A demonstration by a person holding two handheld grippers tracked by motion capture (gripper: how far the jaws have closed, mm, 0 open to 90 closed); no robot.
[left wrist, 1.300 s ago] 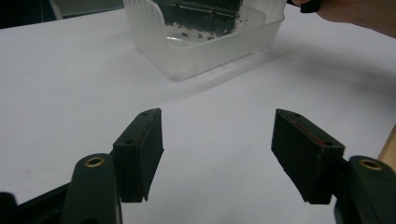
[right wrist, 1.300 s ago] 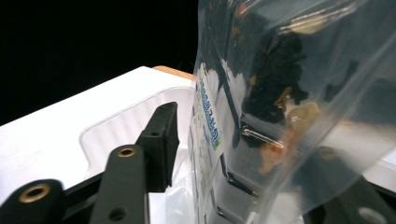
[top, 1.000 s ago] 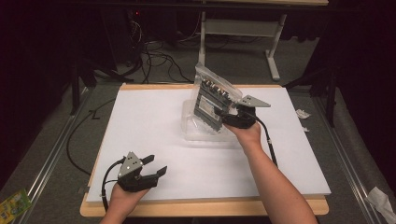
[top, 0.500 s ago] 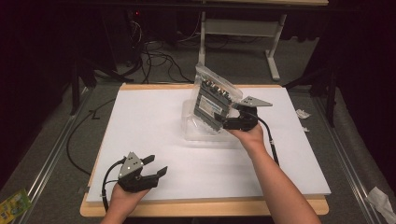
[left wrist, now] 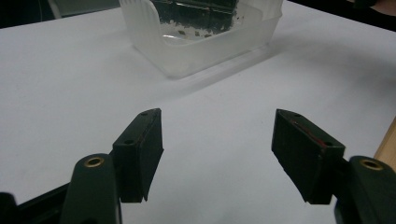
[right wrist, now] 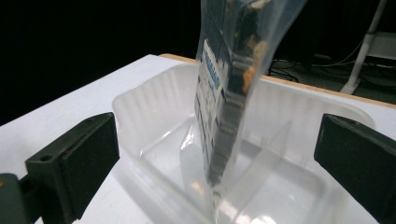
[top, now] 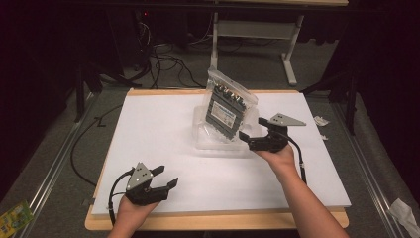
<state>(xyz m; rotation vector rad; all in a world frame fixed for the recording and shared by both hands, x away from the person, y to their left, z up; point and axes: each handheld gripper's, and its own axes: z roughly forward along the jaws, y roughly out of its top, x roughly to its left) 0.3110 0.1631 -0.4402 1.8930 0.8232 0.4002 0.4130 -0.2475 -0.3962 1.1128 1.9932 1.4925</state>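
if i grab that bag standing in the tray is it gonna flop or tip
Probably tips: the bag stands tall on a narrow base, leaning in the tray. Its clear film looks thin and crinkly, so the top would likely flex, while the dark contents look stiffer. The glossy film may be slippery.

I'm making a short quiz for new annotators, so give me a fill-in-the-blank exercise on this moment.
1. The clear bag stands in the translucent plastic ____.
2. The right gripper, beside that bag, has its jaws ____.
3. The left gripper sits near the table's ____ edge, over the white sheet.
4. Seen in the right gripper view, a thin ____ splits the inside into compartments.

Missing words: container; open; front; divider
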